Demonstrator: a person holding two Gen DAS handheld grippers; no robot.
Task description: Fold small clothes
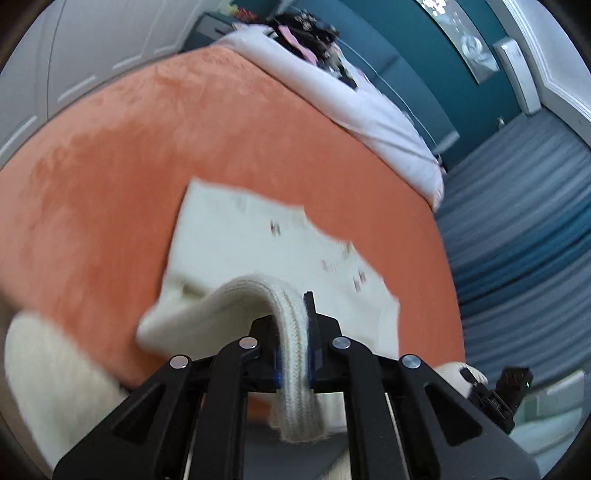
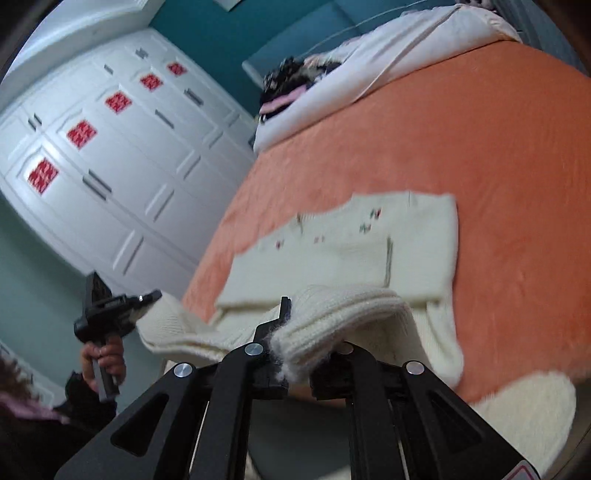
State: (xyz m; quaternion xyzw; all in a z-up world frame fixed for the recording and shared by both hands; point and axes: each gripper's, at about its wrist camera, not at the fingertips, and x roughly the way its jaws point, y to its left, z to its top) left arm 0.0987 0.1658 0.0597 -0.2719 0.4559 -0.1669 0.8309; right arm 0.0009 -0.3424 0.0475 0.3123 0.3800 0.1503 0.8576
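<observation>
A small cream knit sweater (image 1: 258, 251) with tiny embroidered motifs lies on the orange bedspread (image 1: 110, 155), near its front edge. My left gripper (image 1: 293, 325) is shut on the sweater's ribbed edge, which loops over the jaws and hangs down. In the right wrist view the sweater (image 2: 351, 243) shows partly folded, and my right gripper (image 2: 295, 332) is shut on a thick ribbed fold of it. The left gripper (image 2: 110, 314) shows at the left, held in a hand, off the bed's edge. A sleeve (image 2: 524, 406) hangs over the bed's front edge.
A white duvet (image 1: 362, 110) and a pile of dark and pink clothes (image 1: 310, 33) lie at the bed's far end. White wardrobe doors (image 2: 110, 147) stand to one side. Blue striped carpet (image 1: 517, 221) lies beside the bed.
</observation>
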